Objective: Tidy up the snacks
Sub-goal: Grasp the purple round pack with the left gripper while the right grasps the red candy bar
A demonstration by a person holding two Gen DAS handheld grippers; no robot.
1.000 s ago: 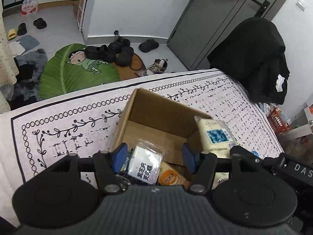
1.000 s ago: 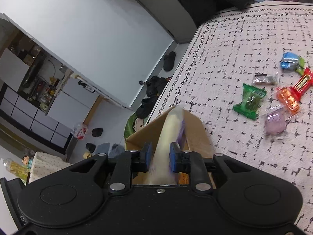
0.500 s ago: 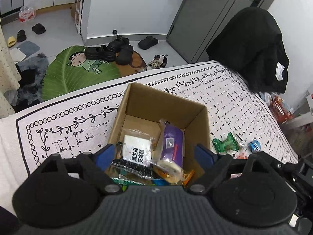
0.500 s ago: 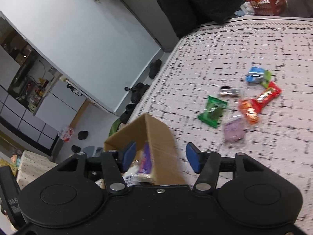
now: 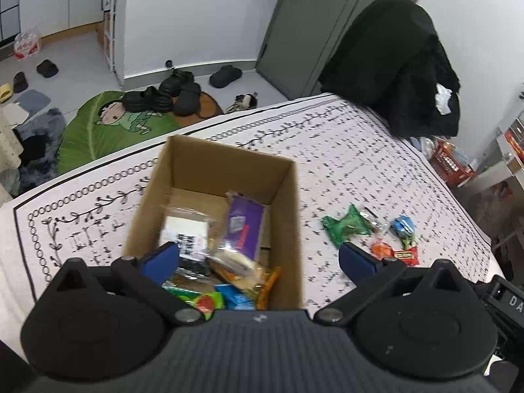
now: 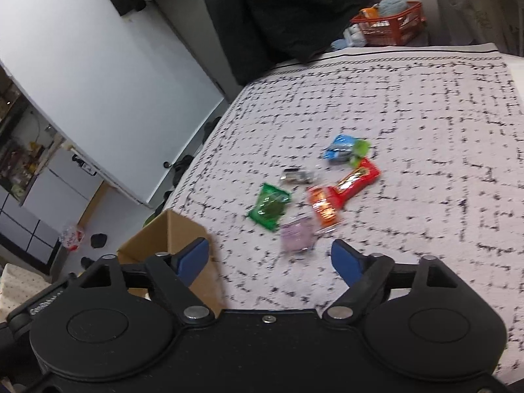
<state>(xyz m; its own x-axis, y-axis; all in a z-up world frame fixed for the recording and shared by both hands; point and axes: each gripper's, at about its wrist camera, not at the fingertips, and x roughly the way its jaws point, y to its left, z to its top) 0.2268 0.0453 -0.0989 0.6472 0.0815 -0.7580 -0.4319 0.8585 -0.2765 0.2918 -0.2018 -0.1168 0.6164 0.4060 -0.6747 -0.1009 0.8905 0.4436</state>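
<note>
Looking down your left gripper (image 5: pixel 258 257), you have its blue fingers (image 5: pixel 162 258) spreading apart with nothing gripped between them, poised over the near end of the open cardboard box (image 5: pixel 285 177). Inside the box, closest to you, lie a green packet (image 5: pixel 199 301), a blue packet (image 5: pixel 237 298) and an orange wrapper (image 5: pixel 270 283); a little further in sit a clear bag with a white label (image 5: pixel 186 229) and a purple packet (image 5: pixel 244 226) leaning across the pile, with bare cardboard floor beyond them. Your right gripper (image 6: pixel 270 258) is likewise opening, its fingers (image 6: pixel 193 257) empty and pointed at the loose snacks that lie on the patterned cloth covering the surface (image 6: pixel 409 124), the box corner (image 6: pixel 170 229) just at its left. Nearest those fingers is a pale purple packet (image 6: pixel 296 237), blurred; just beyond it lie a green wrapper (image 6: pixel 270 206) and an orange wrapper (image 6: pixel 322 208), the latter touching a red bar (image 6: pixel 358 180). Further on are a small silvery packet (image 6: pixel 296 175) and a blue packet (image 6: pixel 340 147) beside a green one (image 6: pixel 360 149). Past the far edge of the cloth, a black coat (image 5: pixel 393 62) hangs over something, a red basket (image 6: pixel 389 24) stands on the floor, and dark slippers (image 5: pixel 163 93) rest on a leaf-shaped green mat (image 5: pixel 88 134) near the grey door (image 5: pixel 314 16).
</note>
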